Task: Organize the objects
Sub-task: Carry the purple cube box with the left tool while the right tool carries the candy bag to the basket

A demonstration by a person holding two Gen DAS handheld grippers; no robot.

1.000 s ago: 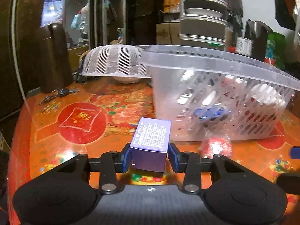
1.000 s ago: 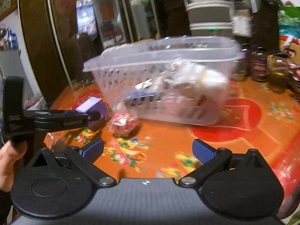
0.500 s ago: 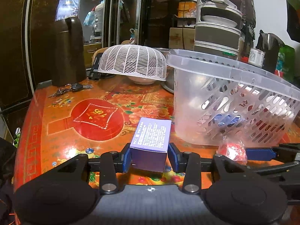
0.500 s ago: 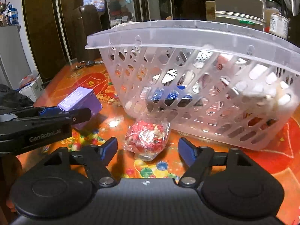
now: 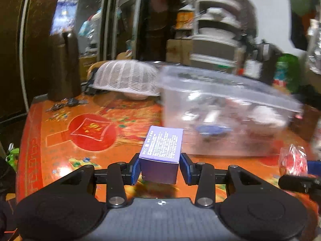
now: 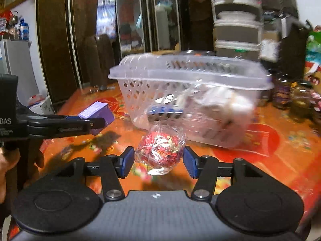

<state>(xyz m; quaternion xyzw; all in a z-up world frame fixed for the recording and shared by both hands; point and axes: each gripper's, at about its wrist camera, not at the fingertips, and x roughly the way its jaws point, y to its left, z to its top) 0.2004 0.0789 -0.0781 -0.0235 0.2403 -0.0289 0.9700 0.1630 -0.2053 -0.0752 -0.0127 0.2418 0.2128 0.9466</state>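
Note:
My left gripper (image 5: 159,169) is shut on a purple box (image 5: 161,150) and holds it above the table, in front of the clear plastic basket (image 5: 226,100). The box also shows in the right wrist view (image 6: 96,111), clamped in the left gripper (image 6: 94,123). My right gripper (image 6: 158,161) is shut on a clear bag of red candy (image 6: 160,149), lifted off the table in front of the basket (image 6: 188,80). The bag also shows at the right edge of the left wrist view (image 5: 293,159). The basket holds several packets.
The red and orange patterned table (image 5: 90,128) carries a white mesh food cover (image 5: 125,78), a dark thermos (image 5: 64,66) and keys (image 5: 64,102) at the back left. Jars (image 6: 297,98) stand right of the basket. Cabinets and stacked containers stand behind.
My right gripper closed on the candy bag and lifted it off the table. My left gripper lifted the purple box higher; both views pulled back from the basket.

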